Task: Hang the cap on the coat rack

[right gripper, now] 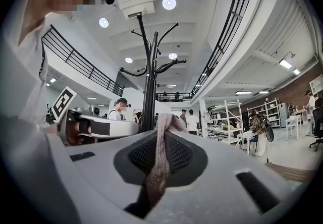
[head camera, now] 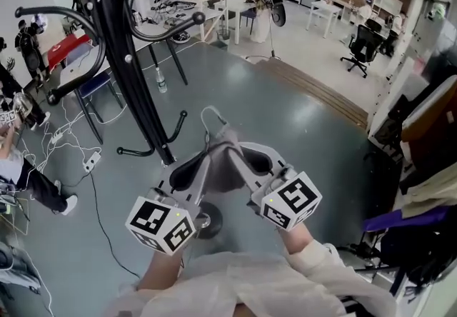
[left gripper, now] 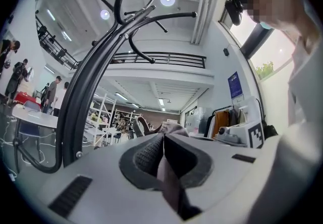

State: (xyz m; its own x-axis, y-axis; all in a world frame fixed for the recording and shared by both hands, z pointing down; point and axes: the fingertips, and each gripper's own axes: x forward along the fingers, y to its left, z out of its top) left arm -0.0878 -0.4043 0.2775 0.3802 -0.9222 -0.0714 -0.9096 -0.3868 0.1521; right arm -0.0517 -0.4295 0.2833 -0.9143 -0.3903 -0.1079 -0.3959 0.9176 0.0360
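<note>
As the cap (head camera: 226,170) hangs between them, the left gripper (left gripper: 162,142) and the right gripper (right gripper: 160,153) each pinch its cloth, near the rack (head camera: 118,51).

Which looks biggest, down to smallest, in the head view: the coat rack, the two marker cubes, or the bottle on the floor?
1. coat rack, biggest by far.
2. left marker cube and right marker cube: they look alike, so it's a tie.
3. bottle, smallest, though it stands farther from the camera.

The head view's top edge cuts off the coat rack (head camera: 128,58); jaws hide most of the cap (head camera: 227,169)
</note>
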